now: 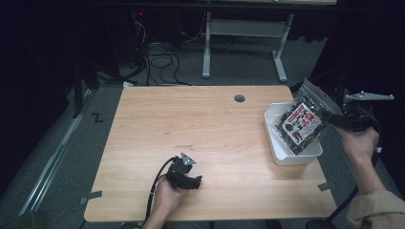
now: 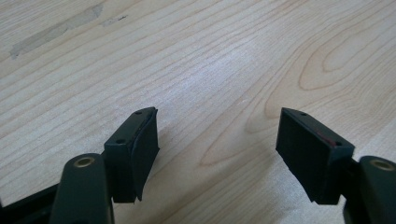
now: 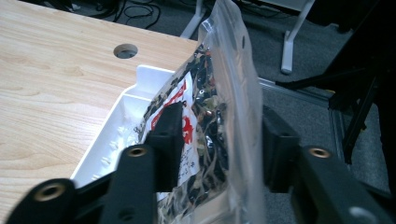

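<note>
Right claw (image 3: 219, 149) stands wide around the snack pouch (image 1: 302, 123) leaning in the white tray (image 1: 297, 156); left claw (image 2: 217, 156) wide on the counter (image 1: 200, 129).

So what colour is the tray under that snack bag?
White tray, clearest in the high view.

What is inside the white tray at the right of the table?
A clear food pouch with a red-and-white label leans into the white tray, between the right gripper's parted jaws. The pouch covers most of the tray's floor, so anything beneath it is hidden.
</note>
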`<state>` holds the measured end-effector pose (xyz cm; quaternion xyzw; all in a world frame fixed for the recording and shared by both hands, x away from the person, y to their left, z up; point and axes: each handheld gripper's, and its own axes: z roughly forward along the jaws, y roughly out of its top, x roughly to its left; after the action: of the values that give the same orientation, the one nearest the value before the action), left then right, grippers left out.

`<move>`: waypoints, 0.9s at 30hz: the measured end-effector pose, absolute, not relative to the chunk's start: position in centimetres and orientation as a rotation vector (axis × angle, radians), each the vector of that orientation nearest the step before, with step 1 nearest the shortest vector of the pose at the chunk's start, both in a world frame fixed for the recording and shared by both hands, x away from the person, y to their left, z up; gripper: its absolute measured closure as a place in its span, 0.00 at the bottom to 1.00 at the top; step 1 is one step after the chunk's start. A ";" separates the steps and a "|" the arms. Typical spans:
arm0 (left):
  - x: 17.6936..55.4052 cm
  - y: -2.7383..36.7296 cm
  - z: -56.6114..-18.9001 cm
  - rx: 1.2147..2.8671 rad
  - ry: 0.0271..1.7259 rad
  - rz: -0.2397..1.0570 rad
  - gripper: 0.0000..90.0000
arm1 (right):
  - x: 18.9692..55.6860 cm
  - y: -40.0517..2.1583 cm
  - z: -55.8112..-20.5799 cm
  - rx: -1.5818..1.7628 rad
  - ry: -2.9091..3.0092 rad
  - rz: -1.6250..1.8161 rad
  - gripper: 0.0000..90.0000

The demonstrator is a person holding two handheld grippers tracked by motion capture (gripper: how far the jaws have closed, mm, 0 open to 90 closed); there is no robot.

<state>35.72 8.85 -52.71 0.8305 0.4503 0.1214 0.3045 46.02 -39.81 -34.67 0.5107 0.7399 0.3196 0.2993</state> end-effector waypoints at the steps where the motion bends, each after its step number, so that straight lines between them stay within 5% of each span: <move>1: 35.7 8.8 -52.7 2.199 1.193 0.319 0.33 | 46.0 -39.8 -34.7 1.364 1.964 0.847 0.57; 27: 35.7 8.8 -52.7 2.199 1.186 0.329 0.33 | 44.1 -41.1 -33.4 1.332 1.865 0.894 0.45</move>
<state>35.70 8.83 -52.66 0.8308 0.4483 0.1242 0.3057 44.14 -41.10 -33.44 0.5104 0.7145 0.3424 0.3343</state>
